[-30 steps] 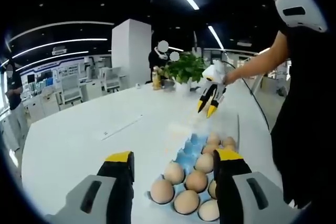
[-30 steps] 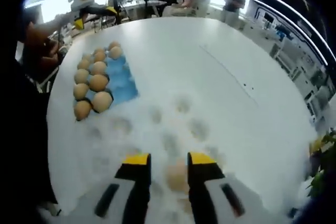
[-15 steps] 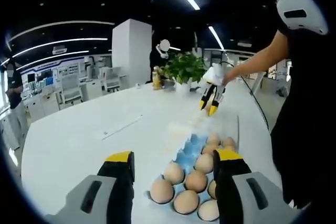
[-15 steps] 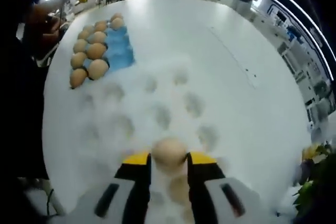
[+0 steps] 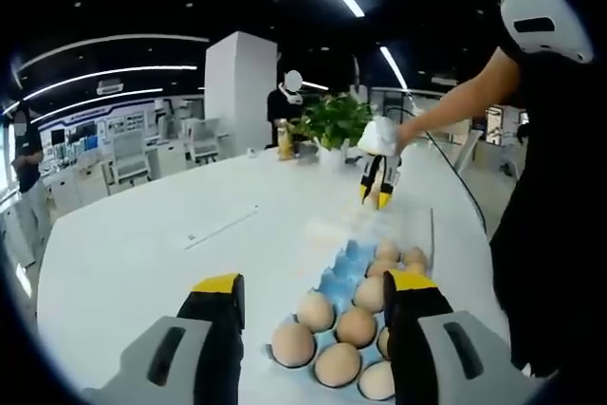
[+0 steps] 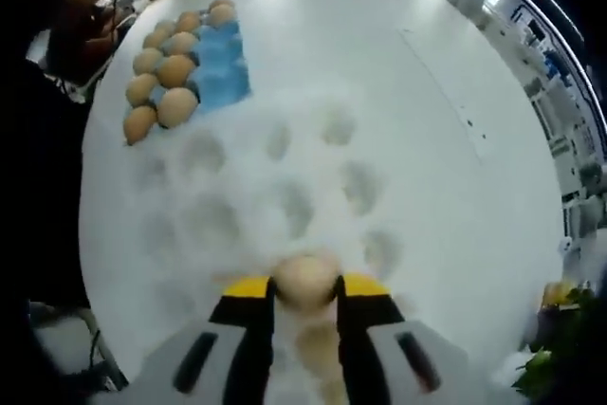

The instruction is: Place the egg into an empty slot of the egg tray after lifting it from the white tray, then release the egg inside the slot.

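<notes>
In the right gripper view my right gripper (image 6: 305, 287) is shut on a tan egg (image 6: 304, 275) held between its yellow tips, above the near end of the white tray (image 6: 275, 187). Another egg (image 6: 320, 356) lies in the white tray below the jaws. The blue egg tray (image 6: 223, 68), with several eggs (image 6: 157, 71) along its left side, lies at the far left. In the left gripper view my left gripper (image 5: 313, 284) stands open over the near end of the blue egg tray (image 5: 343, 267). The right gripper (image 5: 377, 184) hangs farther off, pointing down over the white tray (image 5: 327, 228).
Both trays lie on a big round white table (image 5: 142, 253). A person (image 5: 545, 187) stands at its right edge. A potted plant (image 5: 332, 125) and a bottle (image 5: 284, 141) stand at the far side. A thin strip (image 5: 220, 229) lies on the tabletop.
My right gripper has shut on an egg from the white tray and risen with it; the tray now looks farther below. The left gripper has stayed put.
</notes>
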The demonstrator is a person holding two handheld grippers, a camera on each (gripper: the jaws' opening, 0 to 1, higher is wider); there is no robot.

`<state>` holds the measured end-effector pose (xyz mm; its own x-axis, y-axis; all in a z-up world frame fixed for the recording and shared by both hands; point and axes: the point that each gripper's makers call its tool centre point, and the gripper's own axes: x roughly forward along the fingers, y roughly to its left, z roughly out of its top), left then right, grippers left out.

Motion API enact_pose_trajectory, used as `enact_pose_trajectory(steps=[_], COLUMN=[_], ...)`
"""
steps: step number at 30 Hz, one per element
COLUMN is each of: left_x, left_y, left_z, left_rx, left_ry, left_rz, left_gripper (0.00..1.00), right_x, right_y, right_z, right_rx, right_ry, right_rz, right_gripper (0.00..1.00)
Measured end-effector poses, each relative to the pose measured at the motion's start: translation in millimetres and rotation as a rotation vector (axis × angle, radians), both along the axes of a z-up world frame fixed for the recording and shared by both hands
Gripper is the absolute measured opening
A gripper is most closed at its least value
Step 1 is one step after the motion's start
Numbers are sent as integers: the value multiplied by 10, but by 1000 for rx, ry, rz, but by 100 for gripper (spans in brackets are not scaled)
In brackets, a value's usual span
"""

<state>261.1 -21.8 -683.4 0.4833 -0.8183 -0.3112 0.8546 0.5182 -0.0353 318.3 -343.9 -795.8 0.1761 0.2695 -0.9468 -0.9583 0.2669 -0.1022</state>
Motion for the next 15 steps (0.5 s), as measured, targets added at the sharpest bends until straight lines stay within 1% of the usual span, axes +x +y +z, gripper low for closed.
enact_pose_trajectory(steps=[1,2,4,6,8,9,11,12,14,15], left_x=[-2,-15,-23,-18,-12,-11,-9,-10,-10,-12], left_y=[-10,-24,-26,-18,0,8,23,26,32,33], left_z=[-2,-10,-7,9,14,16,16,19,26,25], left_rx=[-1,3,4,-1,4,4,8,8,8,10], left_ry=[1,2,2,-1,-3,-2,-2,-3,-4,-4], left_rz=[-1,-7,-10,-6,-3,-3,0,1,3,2], left_gripper=[60,60,60,60,60,60,60,60,60,60], right_x=[2,12,1,3,27,28,36,30,29,22], right_y=[-2,-9,-10,5,22,43,89,109,142,163], right_z=[9,35,89,157,229,268,317,322,336,347], right_rx=[9,34,61,91,108,122,137,141,146,156], right_ry=[-4,-19,-47,-51,-73,-67,-81,-73,-85,-76], right_rz=[-10,-61,-63,-93,-97,-103,-97,-97,-88,-89], right_gripper=[24,23,23,23,23,23,23,23,23,23])
